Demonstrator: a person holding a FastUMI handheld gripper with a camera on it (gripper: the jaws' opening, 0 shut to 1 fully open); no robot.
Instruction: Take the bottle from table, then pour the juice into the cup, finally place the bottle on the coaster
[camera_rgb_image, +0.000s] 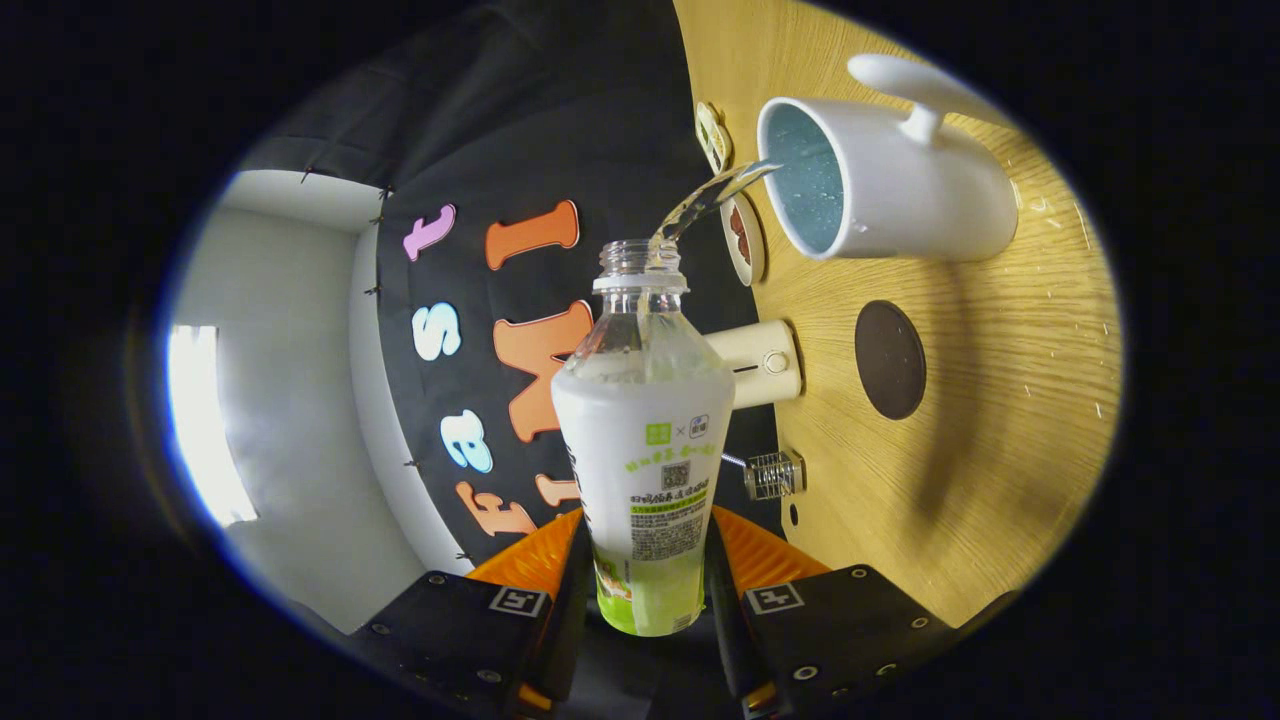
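My gripper (648, 570) is shut on a clear plastic bottle (645, 440) with a white and green label; both fingers press on its lower part. The view is rolled, so the wooden table (1000, 480) stands on edge beside the bottle. The bottle is uncapped and tipped toward a white mug (900, 190) with a blue inside and a handle. A clear stream of liquid (710, 198) runs from the bottle's mouth into the mug's opening. A round dark coaster (889, 359) lies on the table just beside the mug, beyond the fingers.
A small cream cylinder-shaped device (760, 364) stands on the table near the coaster. A little metal wire object (773, 474) sits closer to the fingers. Two small round picture coasters (742, 238) lie at the table's far edge by the mug. Black cloth and a white wall are behind.
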